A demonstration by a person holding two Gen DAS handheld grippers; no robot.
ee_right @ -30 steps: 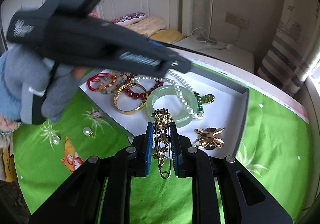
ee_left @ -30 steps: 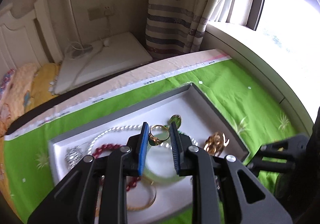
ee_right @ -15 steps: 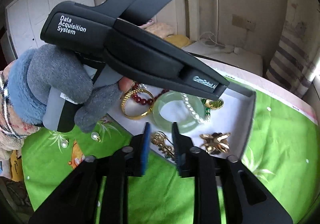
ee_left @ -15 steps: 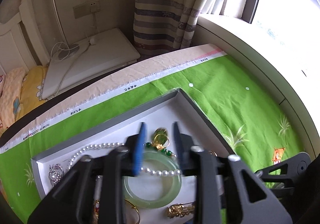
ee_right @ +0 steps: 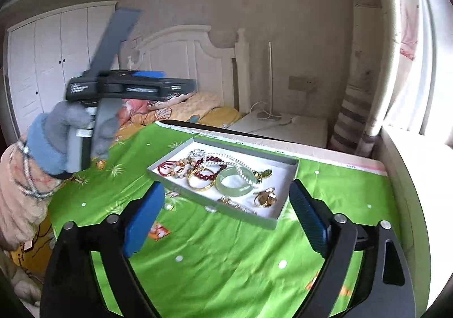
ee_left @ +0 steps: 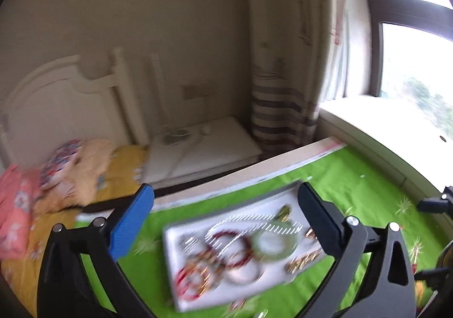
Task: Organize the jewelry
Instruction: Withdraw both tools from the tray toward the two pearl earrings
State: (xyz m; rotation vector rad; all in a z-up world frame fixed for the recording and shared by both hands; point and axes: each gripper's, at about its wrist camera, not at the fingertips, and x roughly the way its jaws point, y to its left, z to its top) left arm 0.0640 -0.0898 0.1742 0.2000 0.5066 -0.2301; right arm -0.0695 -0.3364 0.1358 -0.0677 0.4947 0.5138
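Both tools (ee_right: 226, 213) opened, off tray (ee_right: 271, 223).

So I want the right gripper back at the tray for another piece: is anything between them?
Nothing visible. The right gripper stands open and empty, with only bare green cloth between it and the tray. The left gripper is off to the side, above.
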